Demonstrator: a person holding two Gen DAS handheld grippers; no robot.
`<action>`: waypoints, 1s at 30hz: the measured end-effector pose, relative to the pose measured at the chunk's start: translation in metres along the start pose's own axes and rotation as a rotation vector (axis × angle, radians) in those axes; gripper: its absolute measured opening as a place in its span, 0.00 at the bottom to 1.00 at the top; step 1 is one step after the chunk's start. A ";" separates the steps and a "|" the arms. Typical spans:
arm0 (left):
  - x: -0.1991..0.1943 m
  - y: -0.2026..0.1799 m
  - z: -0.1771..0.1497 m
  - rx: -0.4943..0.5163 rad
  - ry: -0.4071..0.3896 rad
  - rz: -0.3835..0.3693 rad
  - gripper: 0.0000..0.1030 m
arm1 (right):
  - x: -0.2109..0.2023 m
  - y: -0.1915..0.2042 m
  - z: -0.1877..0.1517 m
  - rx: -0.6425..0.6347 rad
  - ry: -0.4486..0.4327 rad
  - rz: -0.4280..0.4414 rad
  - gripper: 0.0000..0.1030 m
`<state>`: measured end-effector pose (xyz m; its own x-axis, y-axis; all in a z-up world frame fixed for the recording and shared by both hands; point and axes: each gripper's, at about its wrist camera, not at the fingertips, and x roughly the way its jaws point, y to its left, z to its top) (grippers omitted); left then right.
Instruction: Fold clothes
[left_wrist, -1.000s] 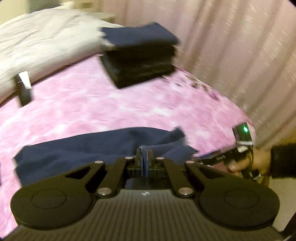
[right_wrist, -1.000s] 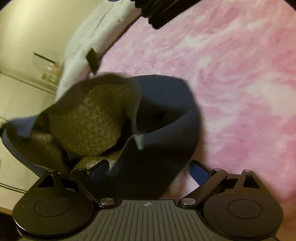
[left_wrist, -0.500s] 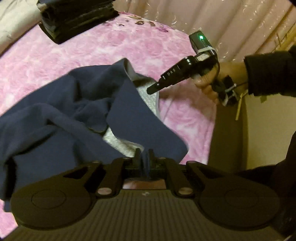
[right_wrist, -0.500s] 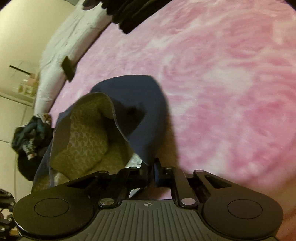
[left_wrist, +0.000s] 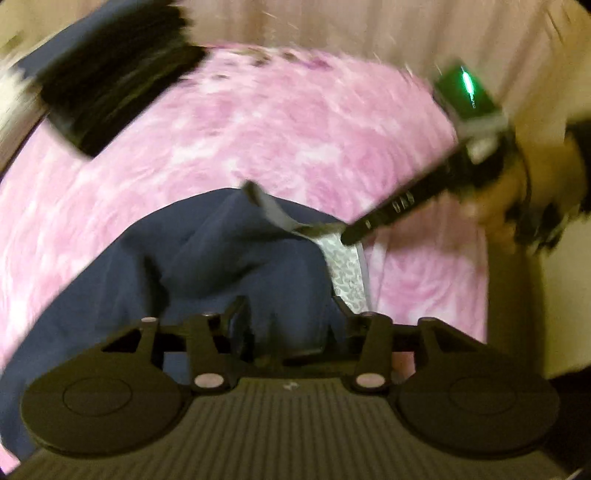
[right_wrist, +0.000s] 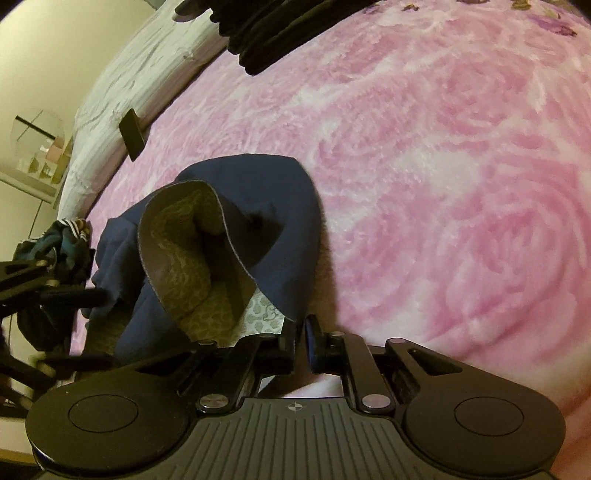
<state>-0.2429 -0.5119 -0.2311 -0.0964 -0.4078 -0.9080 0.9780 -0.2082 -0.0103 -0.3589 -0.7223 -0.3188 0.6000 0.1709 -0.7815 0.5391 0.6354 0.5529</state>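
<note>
A navy garment with a pale patterned lining lies bunched on the pink bed cover. My right gripper is shut on the garment's near edge and holds that corner a little above the cover. In the blurred left wrist view, my left gripper hovers low over the navy garment. Its jaws are opening, with cloth lying between the fingers and not pinched. The right gripper's tip meets the lifted hem there, and a hand holds it.
A stack of dark folded clothes sits at the far end of the bed, beside a white duvet. A small black object leans on the duvet. Loose clothes are piled at the left. Curtains hang behind the bed.
The right gripper, open a second ago, closed on the garment's edge and has kept hold. The left gripper sank towards the bed with the cloth, and its fingers have now come apart.
</note>
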 end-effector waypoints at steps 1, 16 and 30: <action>0.012 -0.008 0.002 0.062 0.028 0.005 0.42 | -0.001 -0.001 0.001 -0.001 0.000 0.003 0.10; -0.111 0.086 0.008 -0.081 -0.086 0.345 0.02 | -0.023 0.045 0.014 -0.454 -0.030 0.101 0.82; -0.176 0.125 -0.058 -0.247 -0.022 0.531 0.02 | 0.024 0.047 0.074 -0.139 -0.004 0.543 0.82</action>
<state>-0.0927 -0.4149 -0.0969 0.4179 -0.4181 -0.8066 0.9070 0.2424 0.3443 -0.2753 -0.7440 -0.2907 0.7721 0.4988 -0.3939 0.0688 0.5505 0.8320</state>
